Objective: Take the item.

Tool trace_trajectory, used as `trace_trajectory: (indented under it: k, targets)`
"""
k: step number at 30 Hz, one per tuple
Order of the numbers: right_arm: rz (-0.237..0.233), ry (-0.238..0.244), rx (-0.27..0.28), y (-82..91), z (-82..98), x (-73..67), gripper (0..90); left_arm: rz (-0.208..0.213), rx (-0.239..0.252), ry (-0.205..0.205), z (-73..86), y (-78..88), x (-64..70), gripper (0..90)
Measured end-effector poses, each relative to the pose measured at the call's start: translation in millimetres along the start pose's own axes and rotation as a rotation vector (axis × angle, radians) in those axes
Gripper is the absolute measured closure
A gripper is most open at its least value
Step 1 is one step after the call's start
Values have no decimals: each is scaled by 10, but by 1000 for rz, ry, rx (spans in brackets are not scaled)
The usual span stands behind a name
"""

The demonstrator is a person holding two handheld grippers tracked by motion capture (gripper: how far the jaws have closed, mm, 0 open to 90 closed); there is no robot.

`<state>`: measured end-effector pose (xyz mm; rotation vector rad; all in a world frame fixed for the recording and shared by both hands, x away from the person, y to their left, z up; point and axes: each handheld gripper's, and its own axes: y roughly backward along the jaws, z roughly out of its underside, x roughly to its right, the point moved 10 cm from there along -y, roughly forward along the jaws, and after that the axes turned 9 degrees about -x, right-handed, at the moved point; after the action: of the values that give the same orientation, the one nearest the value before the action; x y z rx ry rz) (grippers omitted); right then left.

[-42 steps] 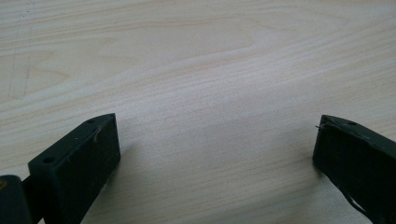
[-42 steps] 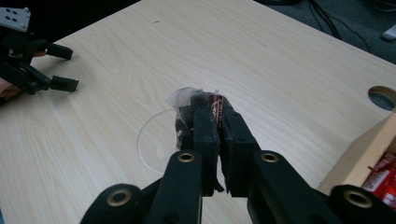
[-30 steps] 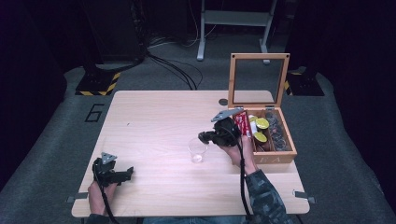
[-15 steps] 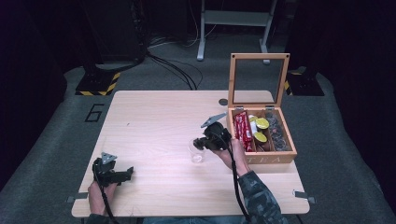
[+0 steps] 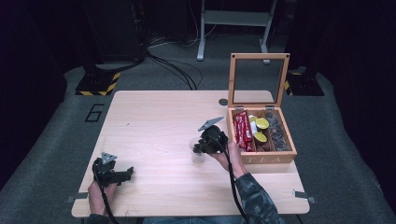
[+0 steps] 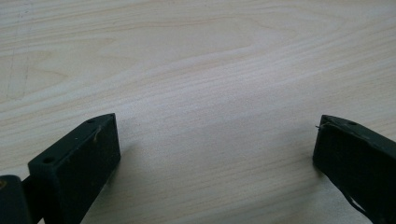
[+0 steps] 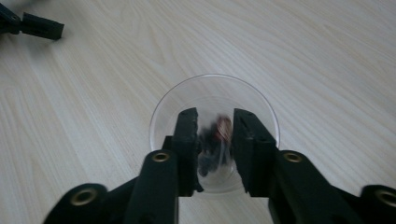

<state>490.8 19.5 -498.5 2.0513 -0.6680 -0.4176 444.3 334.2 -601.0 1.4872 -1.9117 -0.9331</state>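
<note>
Right gripper [image 7: 215, 135] hangs directly above clear cup [image 7: 214, 133] at mid-surface, jaws clamped on a small dark item [image 7: 219, 135]; release path is straight down. Left gripper [image 6: 215, 140] rests well apart, jaws spread.

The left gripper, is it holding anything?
No, the left gripper has its jaws spread wide apart, with just the bare wooden table between them.
</note>
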Motion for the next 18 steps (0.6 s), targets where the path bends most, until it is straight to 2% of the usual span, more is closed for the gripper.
trace_trajectory:
  k: [2, 3, 5, 6, 7, 8, 10, 11, 14, 15, 18]
  targets:
    - [2, 1, 5, 5, -7, -3, 673, 0, 0, 0, 0, 0, 0, 6]
    - [1, -7, 16, 25, -19, -13, 607, 0, 0, 1, 0, 0, 0, 6]
    - [-4, -10, 22, 35, -21, -22, 577, 0, 0, 1, 0, 0, 0, 6]
    - [-1, -9, 32, 48, -31, -17, 544, 0, 0, 0, 0, 0, 0, 6]
    - [-15, -16, 37, 76, -22, -28, 469, 0, 0, 0, 0, 0, 0, 6]
    - [-15, -16, 37, 76, -22, -28, 469, 0, 0, 0, 0, 0, 0, 6]
    - [-17, -23, 57, 115, -13, -17, 360, 0, 0, 0, 0, 0, 0, 6]
    - [-17, -23, 57, 115, -13, -17, 360, 0, 0, 0, 0, 0, 0, 6]
    - [-17, -30, 78, 165, 5, -19, 262, 0, 0, 0, 0, 0, 0, 6]
    - [-18, -26, 101, 204, 12, -30, 201, 0, 0, 1, 0, 0, 1, 6]
    - [-10, -20, 119, 254, 38, -41, 157, 0, 0, 0, 0, 0, 0, 6]
